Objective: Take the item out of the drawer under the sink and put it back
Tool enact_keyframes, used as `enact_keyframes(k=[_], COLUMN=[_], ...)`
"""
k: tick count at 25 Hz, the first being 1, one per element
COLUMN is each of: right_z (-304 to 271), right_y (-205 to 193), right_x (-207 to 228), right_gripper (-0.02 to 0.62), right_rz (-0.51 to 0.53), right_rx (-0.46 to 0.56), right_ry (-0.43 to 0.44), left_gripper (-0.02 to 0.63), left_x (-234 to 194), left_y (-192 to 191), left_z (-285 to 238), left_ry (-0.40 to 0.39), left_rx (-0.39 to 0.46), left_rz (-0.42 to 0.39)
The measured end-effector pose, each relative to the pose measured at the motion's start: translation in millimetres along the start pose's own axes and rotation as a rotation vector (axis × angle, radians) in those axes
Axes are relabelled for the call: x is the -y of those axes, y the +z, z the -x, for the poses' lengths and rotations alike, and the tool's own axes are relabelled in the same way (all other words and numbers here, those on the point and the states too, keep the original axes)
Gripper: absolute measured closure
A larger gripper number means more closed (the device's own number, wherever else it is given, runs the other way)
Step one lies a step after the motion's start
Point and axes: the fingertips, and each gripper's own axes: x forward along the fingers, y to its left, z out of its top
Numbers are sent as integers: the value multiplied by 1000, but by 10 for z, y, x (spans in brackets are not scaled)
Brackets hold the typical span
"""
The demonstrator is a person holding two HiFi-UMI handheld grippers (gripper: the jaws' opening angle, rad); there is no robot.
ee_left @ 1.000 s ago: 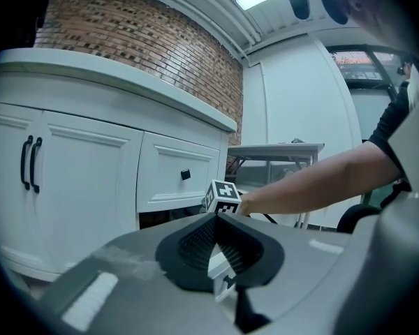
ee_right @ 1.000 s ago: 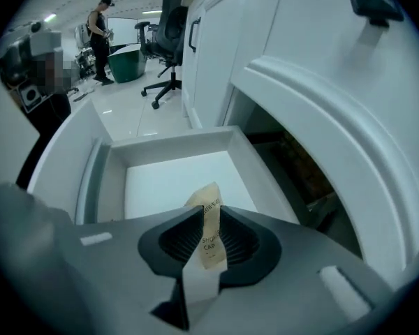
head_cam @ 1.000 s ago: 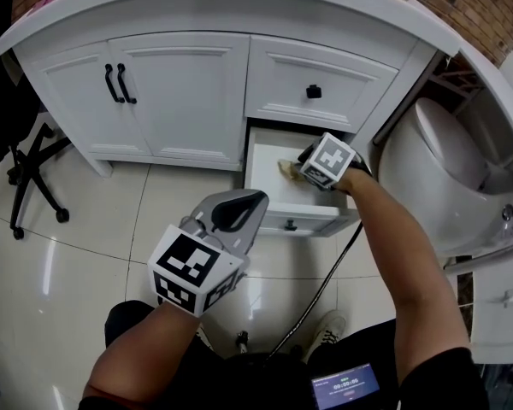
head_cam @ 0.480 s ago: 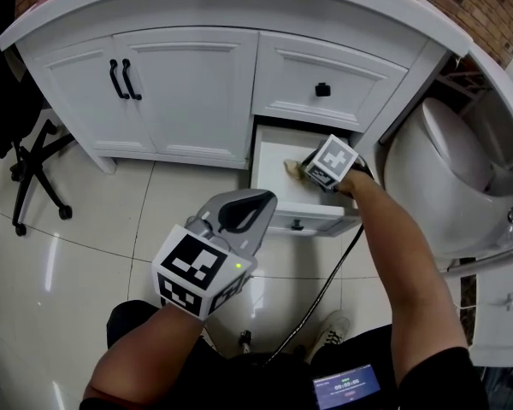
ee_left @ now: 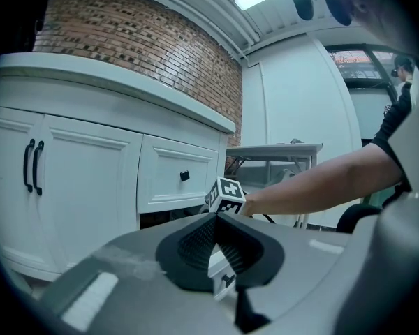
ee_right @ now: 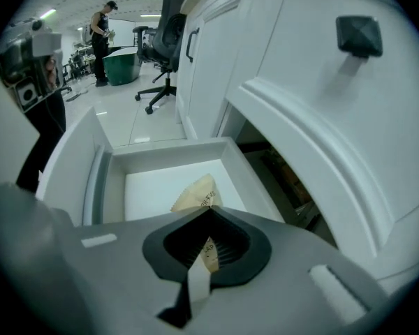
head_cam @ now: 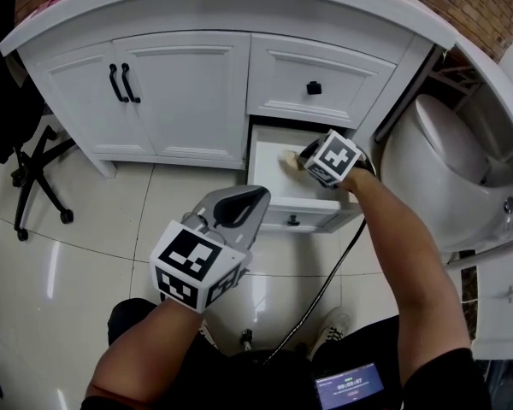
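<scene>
While right tongs (ee_right: 208,213) pinch packet (ee_right: 194,192), drawer (ee_right: 169,149) walls near

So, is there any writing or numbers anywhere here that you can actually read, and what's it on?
On the tan packet pinched in the right tool: dark print, too blurred to read.
On the small screen at the head view's bottom edge: a line of light text, too small to read.
On the marker cube of each tool: black-and-white squares, no words.
Nothing reads clearly.
</scene>
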Motion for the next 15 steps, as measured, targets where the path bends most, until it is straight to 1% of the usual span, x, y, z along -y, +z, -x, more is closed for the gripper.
enact_keyframes(k=[3, 7, 9, 12, 15], right_z=[215, 588, 798, 1119, 1452], right_y=[87, 270, 335, 409, 457], right_x=[25, -19, -64, -175, -289], right_gripper=[586, 586, 586, 585, 586], right_rz=[-14, -1, -14, -57, -101], right_rx=[45, 134, 177, 264, 352], right_ry=[-36, -97, -120, -117, -115], left_gripper=[601, 601, 601, 601, 601], left_x=[15, 66, 70, 64, 106], left_y=[-13, -23, -13, -11, 11], left_z=[14, 24, 43, 65, 75], left_ry=[1, -9, -7, -3, -16], left_rx=[-2, -3, 1, 4, 8], left_rz=[-5, -14, -18, -22, -33])
